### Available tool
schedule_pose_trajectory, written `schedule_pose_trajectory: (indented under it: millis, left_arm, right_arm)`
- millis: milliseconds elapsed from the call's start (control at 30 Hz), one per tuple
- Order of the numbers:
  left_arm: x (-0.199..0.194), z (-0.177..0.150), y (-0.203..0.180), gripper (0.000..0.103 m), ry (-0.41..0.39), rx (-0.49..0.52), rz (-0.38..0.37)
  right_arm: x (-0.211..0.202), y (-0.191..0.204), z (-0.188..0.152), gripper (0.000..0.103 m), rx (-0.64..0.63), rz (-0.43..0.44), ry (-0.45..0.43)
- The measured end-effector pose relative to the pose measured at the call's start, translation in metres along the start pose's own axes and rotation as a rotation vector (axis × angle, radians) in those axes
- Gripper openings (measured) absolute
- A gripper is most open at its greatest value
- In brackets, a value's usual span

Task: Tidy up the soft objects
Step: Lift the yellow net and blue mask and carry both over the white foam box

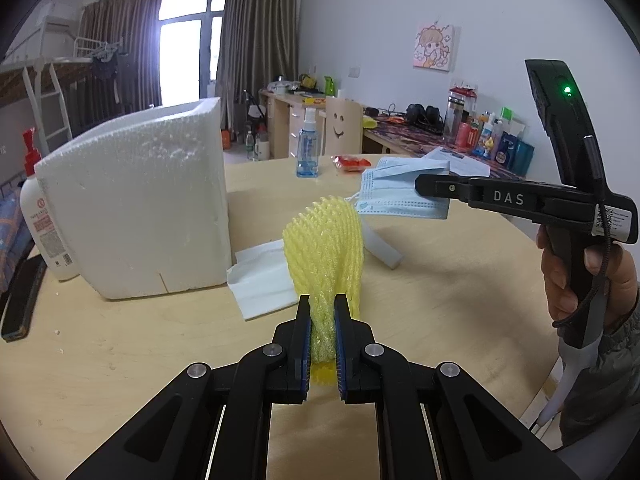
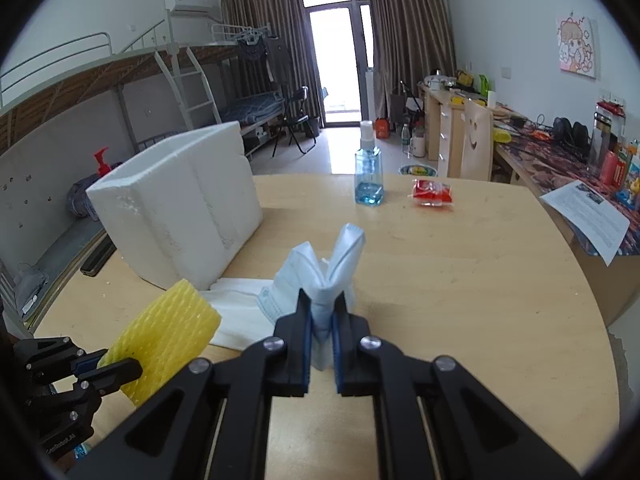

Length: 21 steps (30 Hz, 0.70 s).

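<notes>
The yellow foam net (image 1: 324, 248) stands up from between the pads of the left gripper (image 1: 322, 340), pinched at its gathered lower end and fanning out wide above, clear of the round wooden table (image 1: 440, 300). The blue face mask (image 2: 320, 280) is likewise clamped, folded and bunched, in the right gripper (image 2: 321, 344); in the left wrist view it hangs from that gripper's tip above the far part of the table. Both claws are thus closed on their soft items, each held in the air. The step in hand looks like carrying the two picked items toward a place to put them, most likely the white foam box (image 1: 136, 200) that stands to the left of both grippers, its open top just visible in the right wrist view. The next move probably calls for bringing each gripper over the box's rim and parting the jaws only once the item is above the opening, since both pieces are light and may cling or drift. A white tissue (image 1: 264, 280) lies flat on the table touching the box's near corner, not yet picked up. Both grippers point forward and somewhat downward; a hand (image 1: 576, 276) wraps the right gripper's handle, with a grey sleeve below it.
</notes>
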State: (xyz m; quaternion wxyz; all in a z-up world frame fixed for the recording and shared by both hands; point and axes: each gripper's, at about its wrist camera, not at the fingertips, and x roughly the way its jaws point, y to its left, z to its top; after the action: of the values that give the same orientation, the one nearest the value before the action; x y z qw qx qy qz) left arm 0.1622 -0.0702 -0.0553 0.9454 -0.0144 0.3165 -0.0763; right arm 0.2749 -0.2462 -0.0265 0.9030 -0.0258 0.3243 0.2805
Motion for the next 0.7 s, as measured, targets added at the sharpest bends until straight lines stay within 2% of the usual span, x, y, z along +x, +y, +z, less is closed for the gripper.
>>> schedule_pose_trajectory:
  millis: [700]
  left_arm:
    - [-0.031,0.001,-0.022,0.01,-0.07,0.049,0.013]
  right_arm:
    - [-0.058,0.006,-0.01,0.011,-0.023,-0.011,-0.12]
